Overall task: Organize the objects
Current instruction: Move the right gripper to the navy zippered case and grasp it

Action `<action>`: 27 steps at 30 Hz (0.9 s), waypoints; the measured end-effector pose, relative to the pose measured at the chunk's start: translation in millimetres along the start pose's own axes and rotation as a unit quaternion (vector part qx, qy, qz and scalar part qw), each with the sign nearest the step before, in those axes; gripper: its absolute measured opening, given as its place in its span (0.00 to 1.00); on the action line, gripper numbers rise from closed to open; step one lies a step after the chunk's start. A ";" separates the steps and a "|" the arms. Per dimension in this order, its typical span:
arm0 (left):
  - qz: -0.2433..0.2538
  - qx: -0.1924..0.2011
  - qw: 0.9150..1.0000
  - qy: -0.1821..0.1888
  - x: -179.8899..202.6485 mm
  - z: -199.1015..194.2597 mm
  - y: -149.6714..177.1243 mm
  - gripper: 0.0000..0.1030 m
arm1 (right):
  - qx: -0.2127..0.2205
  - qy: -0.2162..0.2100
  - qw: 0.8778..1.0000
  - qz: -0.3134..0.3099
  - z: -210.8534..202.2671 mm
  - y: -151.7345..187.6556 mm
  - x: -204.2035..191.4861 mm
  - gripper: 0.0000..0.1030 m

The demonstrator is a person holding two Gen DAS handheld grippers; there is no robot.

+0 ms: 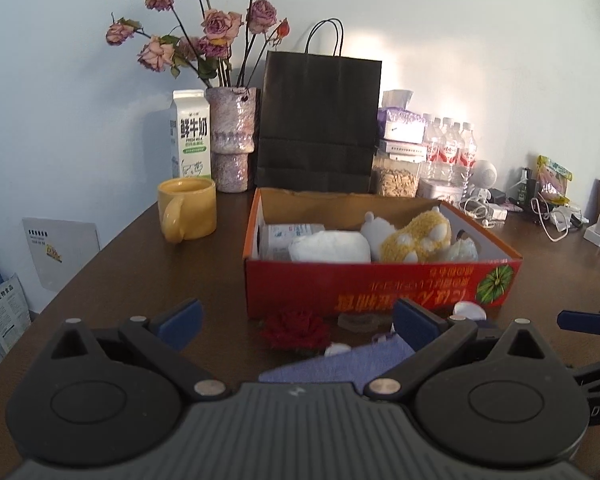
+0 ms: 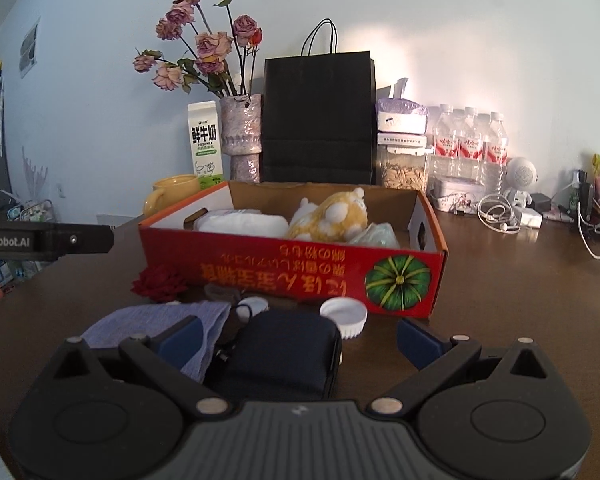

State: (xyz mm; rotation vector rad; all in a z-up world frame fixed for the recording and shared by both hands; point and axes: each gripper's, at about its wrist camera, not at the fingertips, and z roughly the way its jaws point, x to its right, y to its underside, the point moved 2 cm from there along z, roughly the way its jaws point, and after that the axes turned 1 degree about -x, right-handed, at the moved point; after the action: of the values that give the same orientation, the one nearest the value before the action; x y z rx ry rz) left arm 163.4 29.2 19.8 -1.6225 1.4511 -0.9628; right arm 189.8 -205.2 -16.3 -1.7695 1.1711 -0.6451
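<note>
Both wrist views low, facing red box (image 1: pixel 380 284)

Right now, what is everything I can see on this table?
Cardboard box: one, red, table centre.
Plush toy: one, yellow and white, in the box.
White bundle: one, in the box, left.
Fabric rose: one, dark red, before the box.
Cloth: one, lilac, near edge.
Pouch: one, dark navy, beside the cloth.
Caps: two, white, before the box.
Mug: one, yellow, left of the box.
Milk carton: one, white.
Vase: one, dried pink roses.
Paper bag: one, black.
Water bottles: several, right.
Left tongs: open.
Right tongs: open.
</note>
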 end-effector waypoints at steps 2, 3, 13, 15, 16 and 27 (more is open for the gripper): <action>-0.001 -0.008 1.000 0.000 -4.2 -3.2 10.6 1.00 | -0.009 0.002 1.000 0.005 -4.1 8.3 -1.2 1.00; -0.001 -0.015 1.000 -0.002 -5.9 -4.2 16.2 1.00 | -0.014 0.002 1.000 0.009 -5.7 12.2 -1.5 1.00; -0.012 -0.046 0.999 0.001 -18.1 -16.5 48.2 1.00 | -0.046 -0.002 0.998 0.030 -12.3 37.7 -7.7 1.00; -0.015 -0.048 0.999 0.002 -18.9 -15.2 49.7 1.00 | -0.047 -0.003 0.998 0.029 -11.4 37.9 -9.0 1.00; -0.015 -0.049 0.999 0.002 -19.3 -14.7 49.9 1.00 | -0.048 -0.003 0.998 0.027 -10.3 38.0 -9.9 1.00; -0.016 -0.055 0.998 0.008 -18.4 -9.2 52.5 1.00 | -0.068 0.007 0.997 0.026 2.7 35.9 -13.1 1.00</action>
State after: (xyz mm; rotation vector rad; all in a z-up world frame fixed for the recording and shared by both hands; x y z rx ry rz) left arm 130.8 42.8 -24.1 -1.7253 1.5172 -0.9291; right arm 170.5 -197.9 -48.6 -1.8446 1.2916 -0.5589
